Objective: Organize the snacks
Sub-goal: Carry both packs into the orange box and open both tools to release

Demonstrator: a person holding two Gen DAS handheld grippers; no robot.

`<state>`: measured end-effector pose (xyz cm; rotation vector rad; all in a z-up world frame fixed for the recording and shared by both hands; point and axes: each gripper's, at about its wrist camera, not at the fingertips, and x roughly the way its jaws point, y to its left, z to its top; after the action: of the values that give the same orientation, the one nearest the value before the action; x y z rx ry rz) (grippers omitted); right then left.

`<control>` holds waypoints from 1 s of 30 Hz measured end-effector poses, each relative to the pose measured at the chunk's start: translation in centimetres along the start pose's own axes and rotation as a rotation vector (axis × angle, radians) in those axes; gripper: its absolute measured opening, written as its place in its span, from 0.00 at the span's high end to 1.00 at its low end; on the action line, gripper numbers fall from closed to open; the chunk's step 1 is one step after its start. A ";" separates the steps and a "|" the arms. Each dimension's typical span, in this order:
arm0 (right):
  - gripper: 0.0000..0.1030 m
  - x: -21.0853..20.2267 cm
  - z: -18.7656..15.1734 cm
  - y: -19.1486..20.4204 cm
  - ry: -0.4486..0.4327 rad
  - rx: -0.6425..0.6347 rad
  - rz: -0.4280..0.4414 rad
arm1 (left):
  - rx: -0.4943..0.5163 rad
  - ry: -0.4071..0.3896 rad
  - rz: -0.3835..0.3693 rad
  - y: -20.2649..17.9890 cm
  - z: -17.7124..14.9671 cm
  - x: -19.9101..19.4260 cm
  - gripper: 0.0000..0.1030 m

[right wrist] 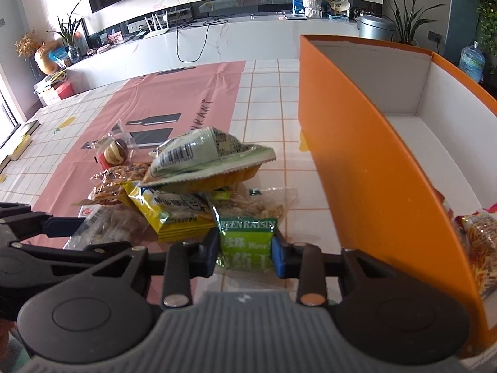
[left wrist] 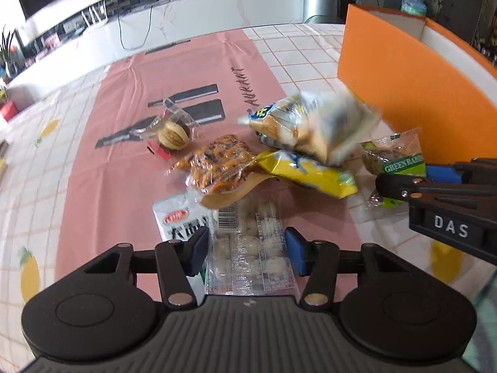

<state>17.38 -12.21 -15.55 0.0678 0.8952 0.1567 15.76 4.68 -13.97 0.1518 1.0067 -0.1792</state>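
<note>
My left gripper point(left wrist: 247, 245) points down at the snack pile, and its blue pads press both sides of a clear packet of white round sweets point(left wrist: 248, 223). My right gripper point(right wrist: 245, 247) is shut on a green raisin packet point(right wrist: 247, 233) at the pile's right edge, close to the orange box point(right wrist: 357, 155). In the left wrist view the right gripper point(left wrist: 403, 183) comes in from the right over the same raisin packet point(left wrist: 400, 161). The left gripper's fingers point(right wrist: 62, 223) show at the left of the right wrist view.
The pile holds a yellow packet point(left wrist: 307, 171), a blurred bread bag point(left wrist: 310, 124), a brown snack bag point(left wrist: 217, 161), a wrapped cookie point(left wrist: 172, 135) and a white packet point(left wrist: 177, 220). One red-and-yellow snack point(right wrist: 478, 236) lies inside the box. A pink mat point(left wrist: 124, 171) covers the tiled tablecloth.
</note>
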 end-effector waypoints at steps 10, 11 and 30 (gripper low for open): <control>0.70 -3.7 -0.8 -0.5 0.023 0.016 0.025 | -0.057 -0.039 -0.065 -0.4 -1.6 -5.0 0.43; 0.70 -4.1 -0.9 -0.6 0.022 0.020 0.029 | -0.059 -0.047 -0.067 -0.4 -1.6 -5.5 0.43; 0.70 -16.1 1.0 -6.8 -0.044 0.043 0.109 | 0.091 -0.210 -0.254 -6.8 5.5 -14.9 0.43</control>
<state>8.96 -21.56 -3.39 0.1601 0.8516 0.2365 11.00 -1.92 1.30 0.0851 0.8060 -0.4638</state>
